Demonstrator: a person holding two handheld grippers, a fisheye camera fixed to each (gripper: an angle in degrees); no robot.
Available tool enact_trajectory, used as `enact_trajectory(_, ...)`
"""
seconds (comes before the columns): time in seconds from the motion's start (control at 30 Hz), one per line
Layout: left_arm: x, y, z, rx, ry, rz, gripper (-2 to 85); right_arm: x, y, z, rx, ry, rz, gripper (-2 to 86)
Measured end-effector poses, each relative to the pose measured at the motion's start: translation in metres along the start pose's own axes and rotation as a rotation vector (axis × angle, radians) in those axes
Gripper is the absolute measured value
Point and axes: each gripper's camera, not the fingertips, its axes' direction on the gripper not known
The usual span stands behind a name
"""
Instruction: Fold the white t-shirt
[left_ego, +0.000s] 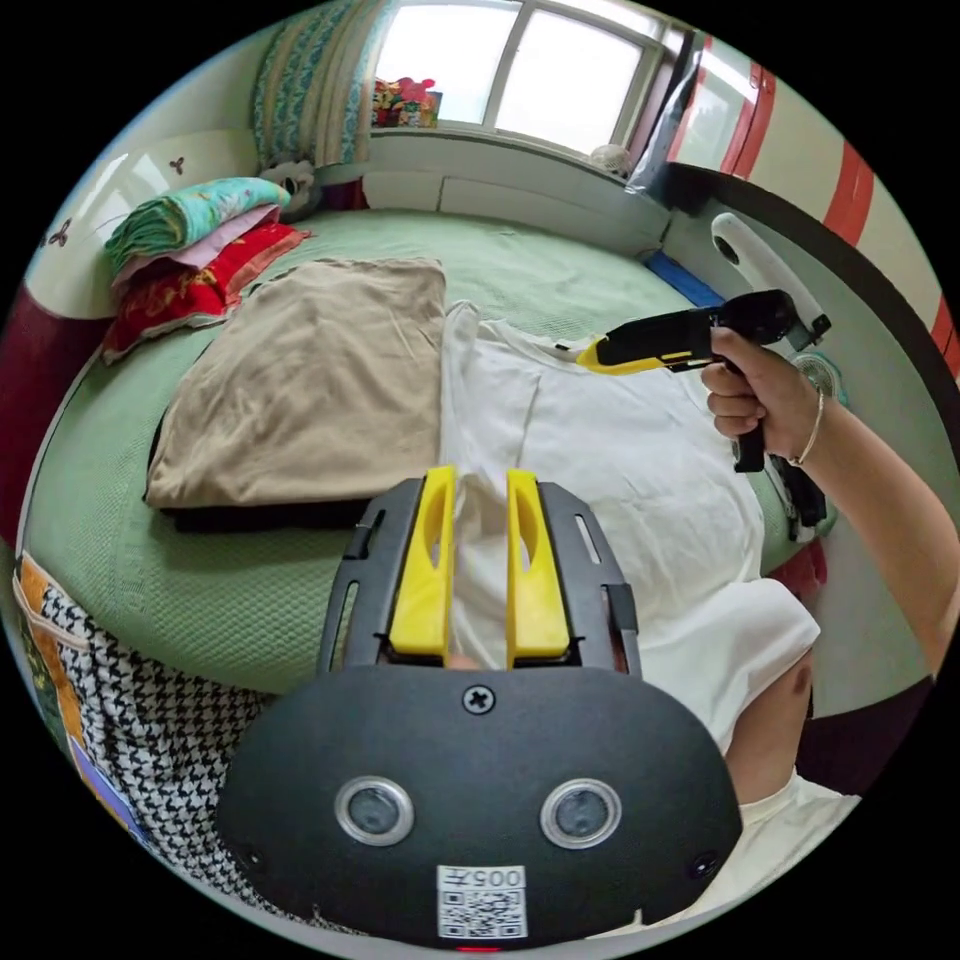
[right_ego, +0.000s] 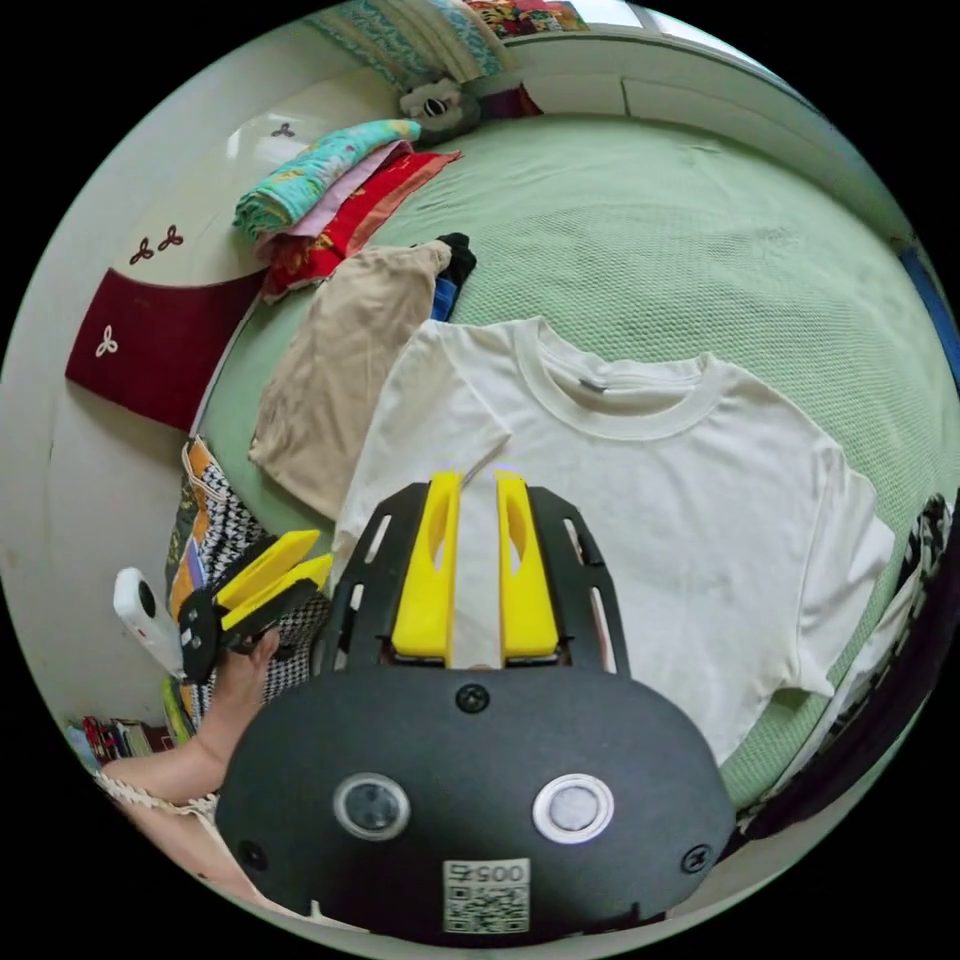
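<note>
The white t-shirt (right_ego: 650, 500) lies spread flat, front up, on the green bed (right_ego: 700, 230), with its collar toward the far side. In the left gripper view the white t-shirt (left_ego: 620, 470) hangs over the near bed edge. My right gripper (right_ego: 478, 478) hovers above the shirt's left sleeve area, jaws narrowly parted with nothing between them. A hand holds that right gripper (left_ego: 585, 355) above the collar. My left gripper (left_ego: 480, 475) has its jaws a little apart and grips nothing. In the right gripper view the left gripper (right_ego: 320, 552) is off the shirt's lower left, beyond the bed edge.
A folded tan garment (left_ego: 310, 380) lies beside the shirt on a dark garment (left_ego: 260, 515). Stacked colourful bedding (left_ego: 190, 250) sits at the headboard end. A houndstooth cloth (left_ego: 150, 720) hangs at the bed's side. The person's forearm (left_ego: 890, 500) reaches in from the right.
</note>
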Motion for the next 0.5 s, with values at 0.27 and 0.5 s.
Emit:
enact_trajectory(0.27, 0.029, -0.028, 0.067, -0.101, -0.152, 0.009, 5.9, 0.022, 0.017, -0.021, -0.011, 0.027, 0.022, 4.4)
enact_trajectory(0.5, 0.056, -0.038, 0.066, -0.087, -0.042, 0.014, 5.5, 0.035, 0.056, -0.054, 0.018, 0.061, 0.009, 4.1)
